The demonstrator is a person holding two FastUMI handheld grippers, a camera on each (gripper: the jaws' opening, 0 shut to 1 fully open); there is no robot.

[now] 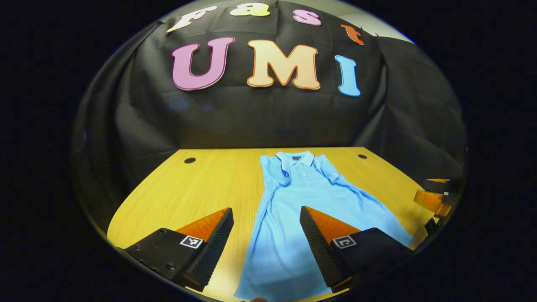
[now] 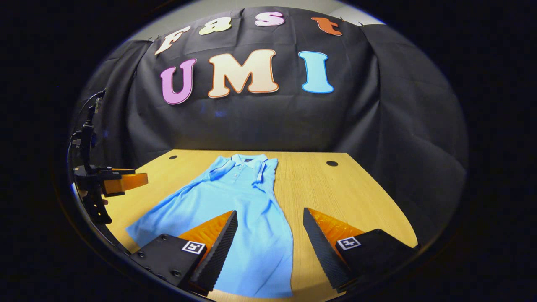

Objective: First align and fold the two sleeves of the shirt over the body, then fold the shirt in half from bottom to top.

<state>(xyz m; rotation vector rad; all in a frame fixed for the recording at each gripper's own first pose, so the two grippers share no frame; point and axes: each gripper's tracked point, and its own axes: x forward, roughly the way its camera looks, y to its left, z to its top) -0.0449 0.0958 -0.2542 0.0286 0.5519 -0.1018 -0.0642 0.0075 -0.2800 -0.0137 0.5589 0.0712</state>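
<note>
Hovering over shirt (image 1: pixel 293 209) hem on bench (image 1: pixel 188 184), sleeves seemingly folded in; fingers of both grippers apart, empty, likely for bottom-to-top fold.

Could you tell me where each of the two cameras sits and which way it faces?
Left gripper view: rides on the left gripper, above the near table edge, facing the booth wall over the light blue polo shirt; its open fingers show at the bottom, the other gripper at the right edge.
Right gripper view: rides on the right gripper, facing the same way; its open fingers show, the left gripper farther off at left.
Shared: the shirt lying flat, collar far, on the yellow wooden table.
</note>
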